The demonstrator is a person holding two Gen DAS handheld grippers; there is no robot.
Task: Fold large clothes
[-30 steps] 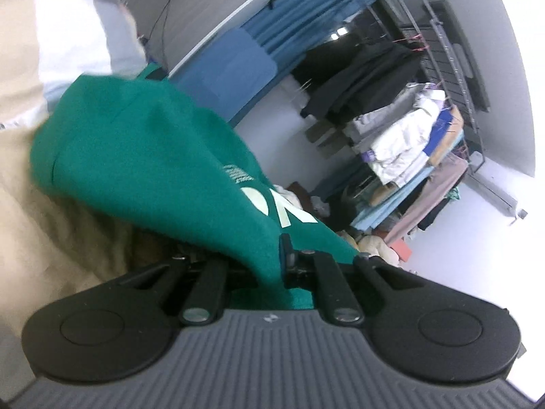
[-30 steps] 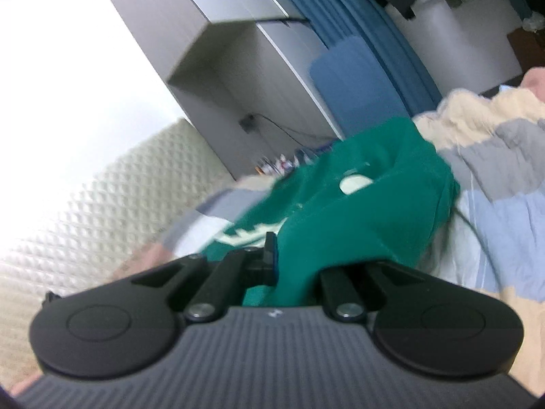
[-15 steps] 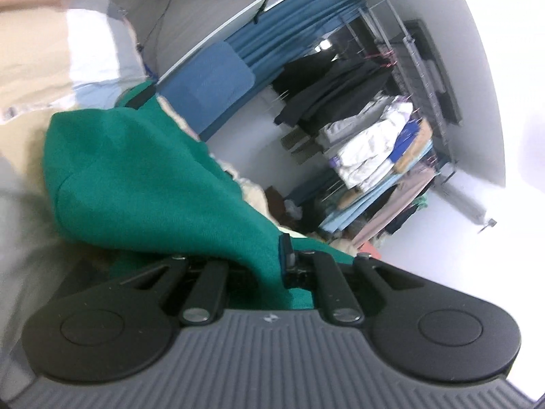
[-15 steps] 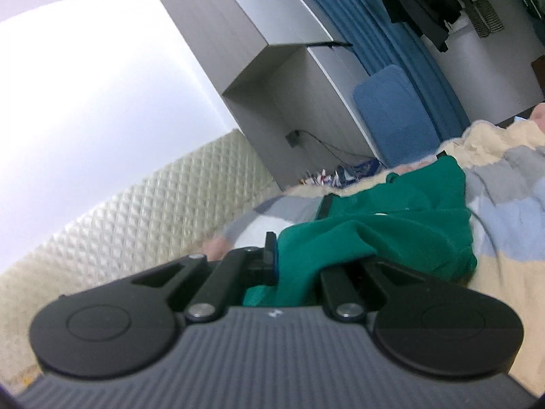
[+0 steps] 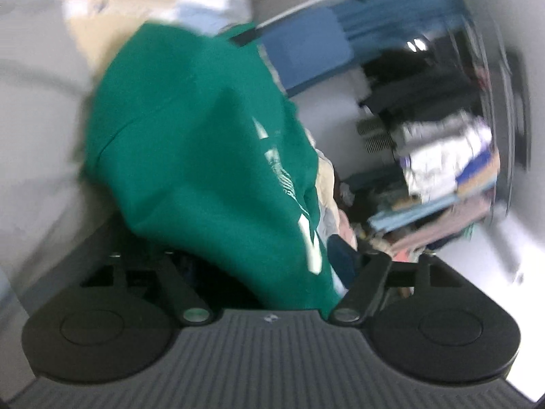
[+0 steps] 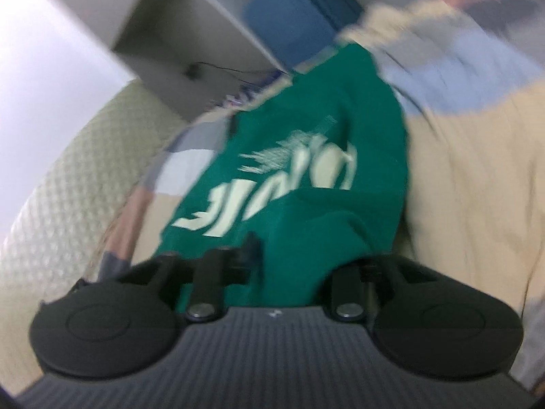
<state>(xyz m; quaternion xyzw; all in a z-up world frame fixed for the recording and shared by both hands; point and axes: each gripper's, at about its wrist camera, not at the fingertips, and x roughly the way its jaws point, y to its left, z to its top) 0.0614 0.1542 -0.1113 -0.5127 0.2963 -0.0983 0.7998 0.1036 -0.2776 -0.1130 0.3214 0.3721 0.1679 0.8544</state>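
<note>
Left tongs [image 5: 269,272]: opening wide, green top [image 5: 204,156] loose between them.
Right tongs [image 6: 289,272]: opening, green top [image 6: 306,184] between, toward 12 o'clock.

Right tongs [image 6: 289,272] opening, green sweatshirt [image 6: 306,177] between jaws, patchwork bedding [image 6: 477,170] beneath

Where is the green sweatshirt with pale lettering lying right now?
The green sweatshirt with pale lettering fills the centre of both wrist views, spread on the beige, grey and blue patchwork bedspread, its near edge between each pair of opening tongs.
</note>
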